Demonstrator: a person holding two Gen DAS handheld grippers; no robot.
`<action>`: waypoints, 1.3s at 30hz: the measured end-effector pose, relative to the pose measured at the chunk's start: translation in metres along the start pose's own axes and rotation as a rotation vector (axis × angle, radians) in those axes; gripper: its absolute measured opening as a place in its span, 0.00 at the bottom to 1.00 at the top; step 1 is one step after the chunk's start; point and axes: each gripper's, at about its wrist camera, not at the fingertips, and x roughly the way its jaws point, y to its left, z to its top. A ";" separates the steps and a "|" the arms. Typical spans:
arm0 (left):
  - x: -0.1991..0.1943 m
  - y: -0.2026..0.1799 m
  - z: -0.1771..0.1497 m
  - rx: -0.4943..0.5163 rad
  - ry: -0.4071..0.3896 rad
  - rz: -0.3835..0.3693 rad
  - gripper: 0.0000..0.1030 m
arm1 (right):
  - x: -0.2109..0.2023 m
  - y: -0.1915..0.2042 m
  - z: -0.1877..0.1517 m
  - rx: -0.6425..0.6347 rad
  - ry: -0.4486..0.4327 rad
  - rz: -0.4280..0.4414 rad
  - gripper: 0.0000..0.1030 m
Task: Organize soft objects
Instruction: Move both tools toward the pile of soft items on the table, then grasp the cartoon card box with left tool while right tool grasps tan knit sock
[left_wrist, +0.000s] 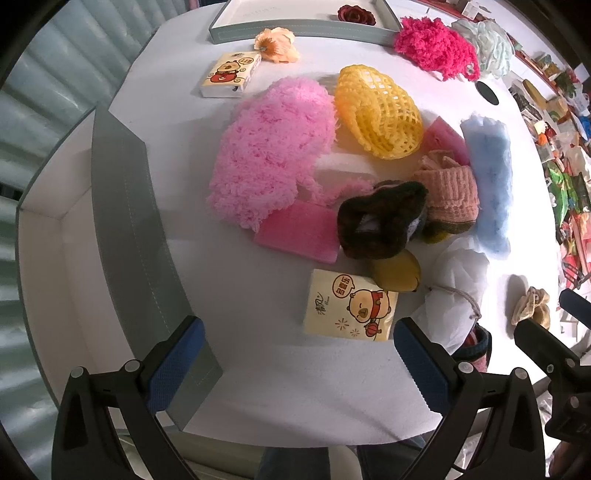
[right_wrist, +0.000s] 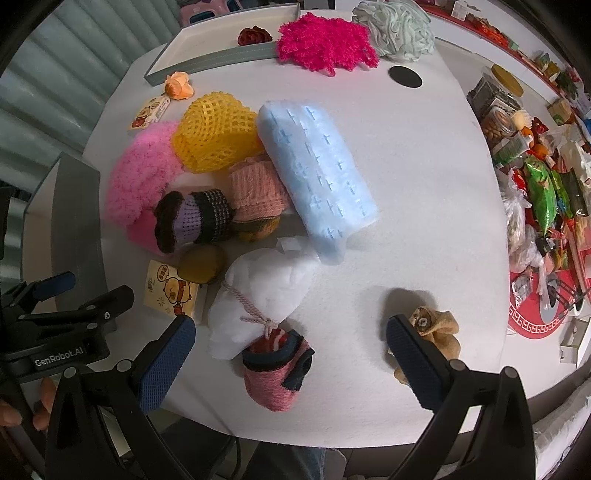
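Note:
A pile of soft things lies mid-table: a fluffy pink mitt (left_wrist: 269, 147), a yellow foam net (left_wrist: 376, 110), a pink sponge (left_wrist: 297, 232), a dark knitted sock (left_wrist: 380, 218), a peach knitted piece (left_wrist: 448, 192), a light blue cloth (right_wrist: 317, 173) and a white pouf (right_wrist: 266, 288). A tissue pack (left_wrist: 349, 310) lies just ahead of my left gripper (left_wrist: 297, 362), which is open and empty. My right gripper (right_wrist: 291, 354) is open over a small pink sock (right_wrist: 277, 369), with a beige cloth knot (right_wrist: 432, 328) by its right finger.
A grey box (left_wrist: 122, 229) stands at the left edge; a second grey tray (left_wrist: 303, 29) with a dark red flower (left_wrist: 356, 14) sits at the back. A magenta mitt (right_wrist: 325, 44), a pale green pouf (right_wrist: 395, 29) and an orange flower (left_wrist: 275, 44) lie near it. Snack clutter fills the right.

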 end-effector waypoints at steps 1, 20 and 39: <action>0.000 0.000 0.000 0.000 -0.001 0.001 1.00 | 0.000 -0.001 0.000 0.001 0.000 -0.001 1.00; 0.016 -0.012 0.003 0.027 0.025 0.010 1.00 | 0.009 -0.014 -0.005 0.020 0.036 0.000 1.00; 0.067 -0.039 0.008 0.069 0.007 0.012 1.00 | 0.027 -0.078 -0.030 0.136 0.098 -0.094 1.00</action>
